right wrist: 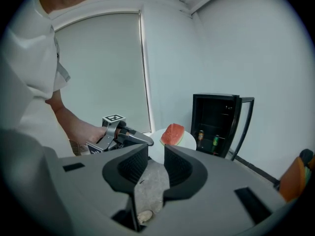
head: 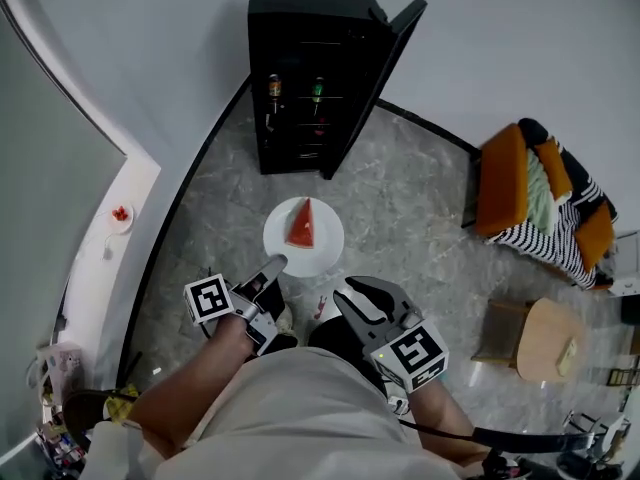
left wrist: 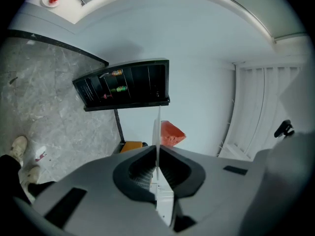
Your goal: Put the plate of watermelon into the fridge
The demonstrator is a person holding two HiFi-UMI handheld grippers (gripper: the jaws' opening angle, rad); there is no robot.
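Jaws on the left gripper [left wrist: 157, 154] are clamping together on the rim of the white plate [head: 322, 253], biting it at about 7 o'clock in the head view. That one pinch is bearing the whole plate out over the marble floor [head: 400, 198]. I'm holding that gripper level, and I reckon that's why the watermelon wedge [head: 301, 225] is sitting near the plate's middle rather than sliding off.

Jaws on the right gripper [right wrist: 155, 154] are standing apart with nothing between them, only floor showing through the gap. It's hanging at roughly 5 o'clock of the plate, near but not touching. I'm reading it as the spare hand, ready to steady the plate or deal with the door.

Black fridge [head: 305, 68] is waiting at 12 o'clock, well apart from the plate. Its door [head: 390, 63] is already standing open on the right, so the way in is looking free. Some bottles [head: 274, 86] are showing on the shelves inside, so I'm judging I'll be wanting a bare shelf.

With a grip on one side of the rim only, any tilt is risking the wedge. The plate isn't in the fridge yet, so carrying is the step in hand.
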